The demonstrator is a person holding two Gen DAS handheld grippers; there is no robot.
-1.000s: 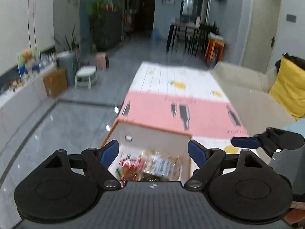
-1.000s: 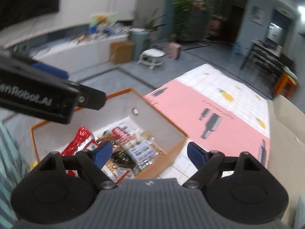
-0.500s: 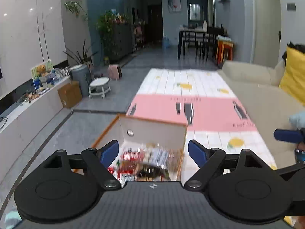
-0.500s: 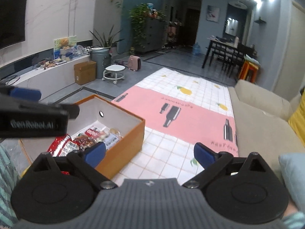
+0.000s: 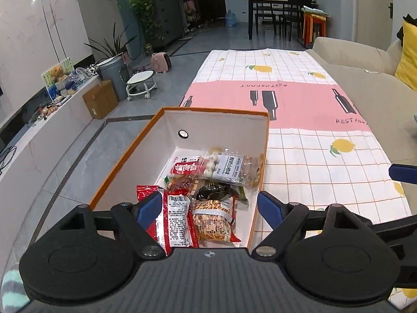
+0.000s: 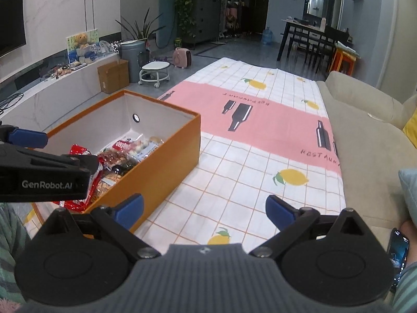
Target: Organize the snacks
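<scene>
Orange box (image 5: 130,154) of snack packets (image 5: 208,182) sits on our checked cloth (image 6: 234,177); both our grippers' jaws gape empty, the left gripper (image 5: 208,206) seemingly above the packets, the right gripper (image 6: 204,208) just widened.

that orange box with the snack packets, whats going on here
A person holds a two-finger gripper in each hand over a patterned tablecloth. The left gripper is open, above the near end of the orange box, where snack packets lie piled. The right gripper is open and empty, over the cloth beside the box; its jaws have just been opening. Nothing is gripped.
</scene>
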